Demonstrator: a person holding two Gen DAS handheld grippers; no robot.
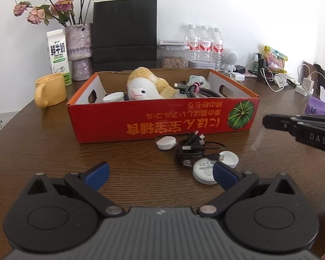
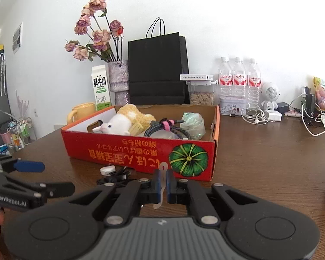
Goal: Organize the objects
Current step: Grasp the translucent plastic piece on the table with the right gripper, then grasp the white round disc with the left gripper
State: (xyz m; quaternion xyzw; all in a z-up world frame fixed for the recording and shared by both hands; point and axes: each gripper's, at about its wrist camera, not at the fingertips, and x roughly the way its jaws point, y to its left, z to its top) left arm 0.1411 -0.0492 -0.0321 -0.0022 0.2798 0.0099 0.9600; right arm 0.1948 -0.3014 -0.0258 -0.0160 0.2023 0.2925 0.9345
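Note:
A red cardboard box (image 1: pixel 153 121) (image 2: pixel 140 151) stands open on the brown table. Inside lie a plush sheep (image 1: pixel 145 86) (image 2: pixel 123 123), bundled black cables (image 1: pixel 197 91) and a small white cup (image 1: pixel 113 97). In front of it lie a tangle of black cables (image 1: pixel 190 147), a white puck (image 1: pixel 165 143), a second white disc (image 1: pixel 203 170) and a white cap (image 1: pixel 228 158). My left gripper (image 1: pixel 161 172) (image 2: pixel 58 177) is open and low over the table, its right pad beside the disc. My right gripper (image 2: pixel 163 173) (image 1: pixel 266 122) is shut on a thin translucent plastic strip (image 2: pixel 163 166), held above the table right of the cables.
Behind the box stand a yellow mug (image 1: pixel 51 90), a milk carton (image 1: pixel 58 56), a vase of dried roses (image 1: pixel 80 49), a black paper bag (image 1: pixel 124 32) and three water bottles (image 1: pixel 204 43). Chargers and white cords (image 1: pixel 279 80) crowd the back right.

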